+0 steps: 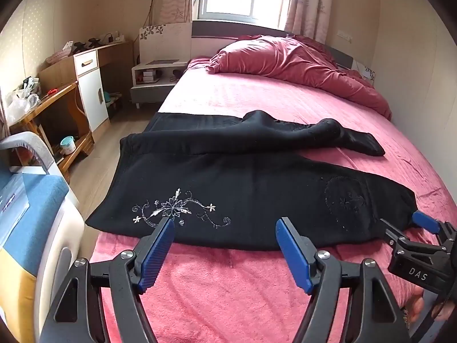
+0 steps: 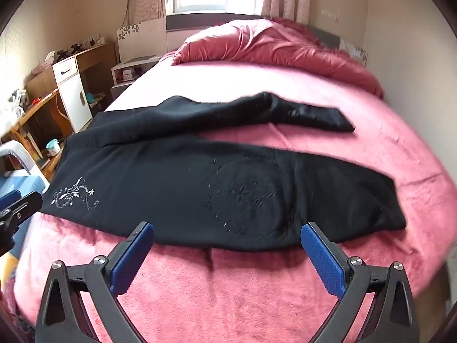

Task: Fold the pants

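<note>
Pink bed [image 1: 257,285] with bare blanket ahead of black pants [image 1: 242,194] lying crosswise near its front edge, left gripper [image 1: 225,228] and right gripper [image 2: 228,231] both spread wide and empty, "DAS" on the right one.

Pants [image 1: 242,188] laid crosswise on bed [image 1: 228,285], near its foot edge; one leg behind the other. Duvet [image 1: 300,60] heaped behind, at head. Nightstand [image 1: 154,77] left of bed.
</note>
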A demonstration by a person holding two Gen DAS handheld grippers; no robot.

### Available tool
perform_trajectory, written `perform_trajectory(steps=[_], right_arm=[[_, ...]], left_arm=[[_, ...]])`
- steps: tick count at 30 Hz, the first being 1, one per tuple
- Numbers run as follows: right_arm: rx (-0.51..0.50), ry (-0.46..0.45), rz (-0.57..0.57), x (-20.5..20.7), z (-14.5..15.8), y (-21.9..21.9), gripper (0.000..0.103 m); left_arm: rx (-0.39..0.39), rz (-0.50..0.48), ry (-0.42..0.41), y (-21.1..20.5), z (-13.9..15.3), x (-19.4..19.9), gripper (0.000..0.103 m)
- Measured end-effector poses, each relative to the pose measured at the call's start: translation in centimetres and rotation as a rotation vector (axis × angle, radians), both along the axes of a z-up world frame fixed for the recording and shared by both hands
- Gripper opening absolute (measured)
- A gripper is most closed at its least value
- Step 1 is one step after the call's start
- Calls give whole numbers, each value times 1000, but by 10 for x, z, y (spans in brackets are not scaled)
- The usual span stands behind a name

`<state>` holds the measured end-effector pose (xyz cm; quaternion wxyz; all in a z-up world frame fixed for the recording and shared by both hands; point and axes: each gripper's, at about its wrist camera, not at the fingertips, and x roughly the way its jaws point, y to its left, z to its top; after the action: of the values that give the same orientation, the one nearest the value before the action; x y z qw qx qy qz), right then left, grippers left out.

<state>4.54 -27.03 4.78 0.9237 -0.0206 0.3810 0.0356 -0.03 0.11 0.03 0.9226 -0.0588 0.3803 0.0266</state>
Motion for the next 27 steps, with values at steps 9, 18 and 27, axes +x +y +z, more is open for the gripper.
perform_trajectory(steps=[9,18,27], right_arm=[[-112,-69,24,-10,16,18,103],[-136,-112,53,-17,22,26,103],[-142,-108,66,-17,19,28,103]], left_arm=[[40,36,-11,7,0,-3,75],[89,49,18,6,3,-1,75],[76,61,0,8,0,0,75]])
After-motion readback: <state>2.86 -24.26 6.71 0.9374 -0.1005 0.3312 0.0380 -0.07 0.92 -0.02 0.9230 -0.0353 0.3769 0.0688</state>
